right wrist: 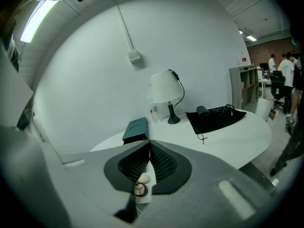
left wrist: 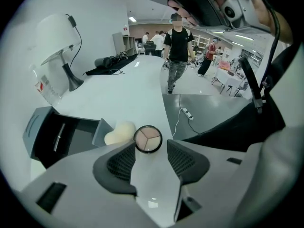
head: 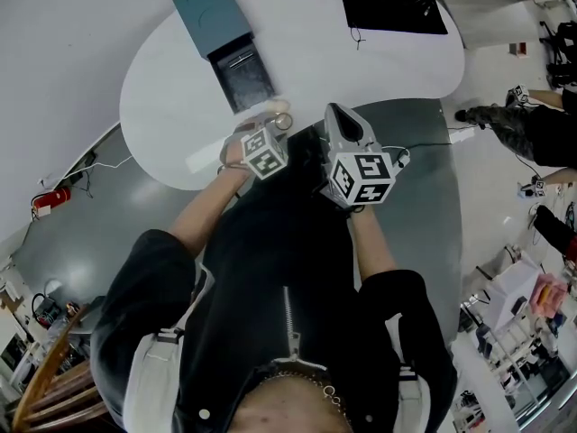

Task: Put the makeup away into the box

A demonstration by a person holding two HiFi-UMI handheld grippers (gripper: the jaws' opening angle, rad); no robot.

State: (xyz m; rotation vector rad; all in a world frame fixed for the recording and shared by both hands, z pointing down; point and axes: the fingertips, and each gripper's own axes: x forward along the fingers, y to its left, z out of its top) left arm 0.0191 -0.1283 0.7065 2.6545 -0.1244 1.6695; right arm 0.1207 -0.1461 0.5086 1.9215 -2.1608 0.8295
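Box [left wrist: 37,122] is sitting at the left of the white table [left wrist: 128,89], teal, with its dark drawer [left wrist: 71,144] standing open and a slim stick [left wrist: 59,137] lying inside. Just beside the drawer's corner a pale sponge [left wrist: 118,133] is resting on the tabletop. Right next to it the round compact [left wrist: 148,139] is lying face up, showing three shades. The left gripper [left wrist: 151,150] is pointing down at that compact with its jaws spread wide. The compact is sitting at the gap between the tips, and neither pad is pressing on it. Further right, the right gripper [right wrist: 150,146] is hanging near the table's edge, jaws closed tip to tip and gripping nothing.
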